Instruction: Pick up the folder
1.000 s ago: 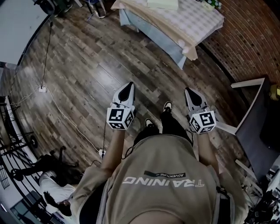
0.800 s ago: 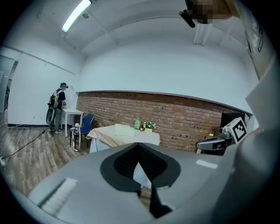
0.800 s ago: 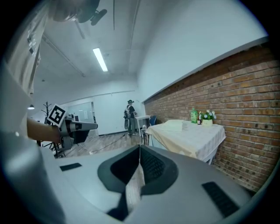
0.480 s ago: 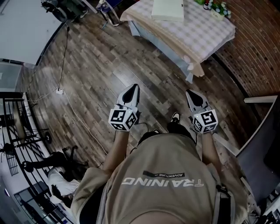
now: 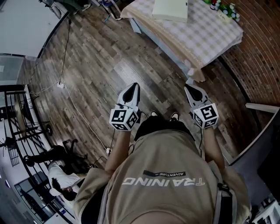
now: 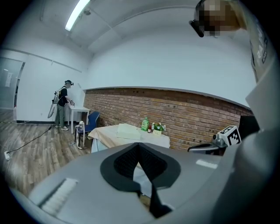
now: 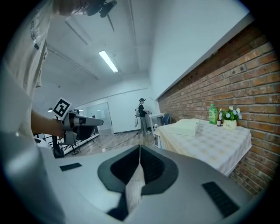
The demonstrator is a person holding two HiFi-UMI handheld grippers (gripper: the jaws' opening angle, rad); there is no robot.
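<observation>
The folder (image 5: 169,9) is a pale, flat, thick rectangle lying on a table with a checked cloth (image 5: 210,39) at the top of the head view. It also shows far ahead in the left gripper view (image 6: 128,131) and the right gripper view (image 7: 184,127). My left gripper (image 5: 132,86) and right gripper (image 5: 189,88) are held side by side over the wooden floor, short of the table, and both point toward it. Each is shut with nothing between its jaws (image 6: 139,146) (image 7: 139,151).
A green bottle (image 6: 145,124) and a small flower pot (image 7: 231,117) stand at the table's far end by the brick wall (image 5: 258,52). A cable (image 5: 65,87) runs across the floor on the left. A metal rack (image 5: 17,127) is far left. A person (image 6: 62,105) stands at a distant white desk.
Both grippers have moved forward across the floor toward the table, which now sits closer and fuller in the head view. Both have stayed shut.
</observation>
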